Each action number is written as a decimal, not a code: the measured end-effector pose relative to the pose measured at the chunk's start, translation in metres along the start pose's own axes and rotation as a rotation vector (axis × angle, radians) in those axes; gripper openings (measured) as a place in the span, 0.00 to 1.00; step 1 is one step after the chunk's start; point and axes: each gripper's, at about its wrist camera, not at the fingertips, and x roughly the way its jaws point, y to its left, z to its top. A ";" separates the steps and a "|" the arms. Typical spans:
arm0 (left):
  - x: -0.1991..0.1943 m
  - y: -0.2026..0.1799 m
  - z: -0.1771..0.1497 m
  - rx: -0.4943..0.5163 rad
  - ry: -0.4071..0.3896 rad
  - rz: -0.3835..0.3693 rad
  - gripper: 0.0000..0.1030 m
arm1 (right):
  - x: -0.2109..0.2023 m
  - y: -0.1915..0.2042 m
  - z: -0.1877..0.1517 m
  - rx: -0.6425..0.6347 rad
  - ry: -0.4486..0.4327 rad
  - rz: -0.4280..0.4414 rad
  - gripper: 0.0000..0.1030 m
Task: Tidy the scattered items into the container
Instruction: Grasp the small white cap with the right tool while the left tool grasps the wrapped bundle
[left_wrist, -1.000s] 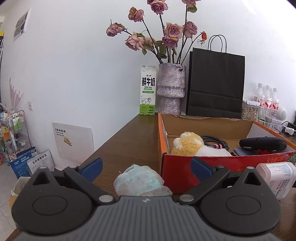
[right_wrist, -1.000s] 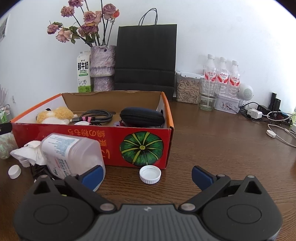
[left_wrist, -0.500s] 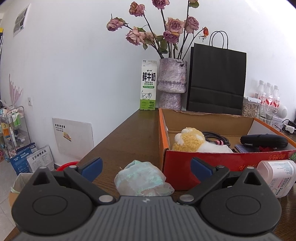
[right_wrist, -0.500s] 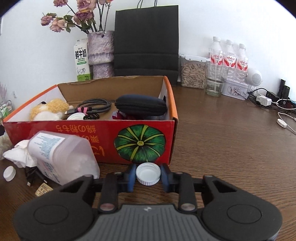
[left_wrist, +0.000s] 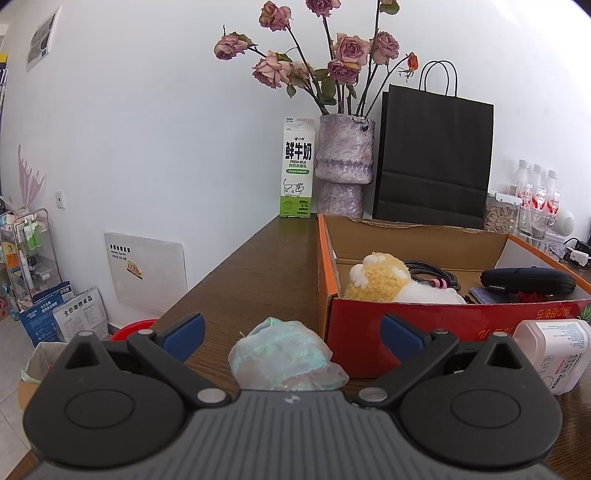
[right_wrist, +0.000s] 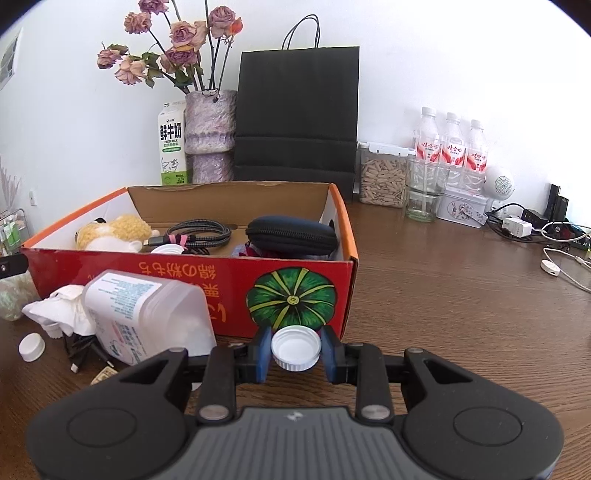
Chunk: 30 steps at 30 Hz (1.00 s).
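Right hand-held gripper (right_wrist: 295, 349) is clamped on a white bottle cap (right_wrist: 295, 348), open side up, pads (right_wrist: 263, 350) pressing its ribbed rim from both sides; its jaws have just been closing, with the cap between them. The cap sits at the near wall of the red cardboard box (right_wrist: 192, 271), in front of the printed green pumpkin. Inside the box: a yellow plush toy (right_wrist: 114, 232) at the left, a coiled braided cable (right_wrist: 201, 236) in the middle, a dark zip case (right_wrist: 291, 234) to the right. On the counter (right_wrist: 461, 302) left of the gripper lies a translucent plastic bottle (right_wrist: 144, 317) on its side, against crumpled white tissue (right_wrist: 59, 308); a second small white cap (right_wrist: 31, 347) rests further left. Left hand-held gripper (left_wrist: 291, 328) stands wide, nothing gripped; a crumpled pale green plastic bag (left_wrist: 284, 354) lies on the counter between its fingers, just left of the box's near left corner.
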 end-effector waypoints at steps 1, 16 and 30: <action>0.000 0.000 0.000 -0.001 0.001 0.000 1.00 | 0.000 0.000 0.000 0.001 0.000 0.000 0.26; 0.005 0.002 0.001 -0.017 0.028 0.010 1.00 | -0.003 0.001 -0.001 -0.007 -0.016 -0.006 0.27; 0.012 0.007 0.000 -0.049 0.080 0.018 1.00 | -0.004 0.004 -0.002 -0.012 -0.023 -0.006 0.27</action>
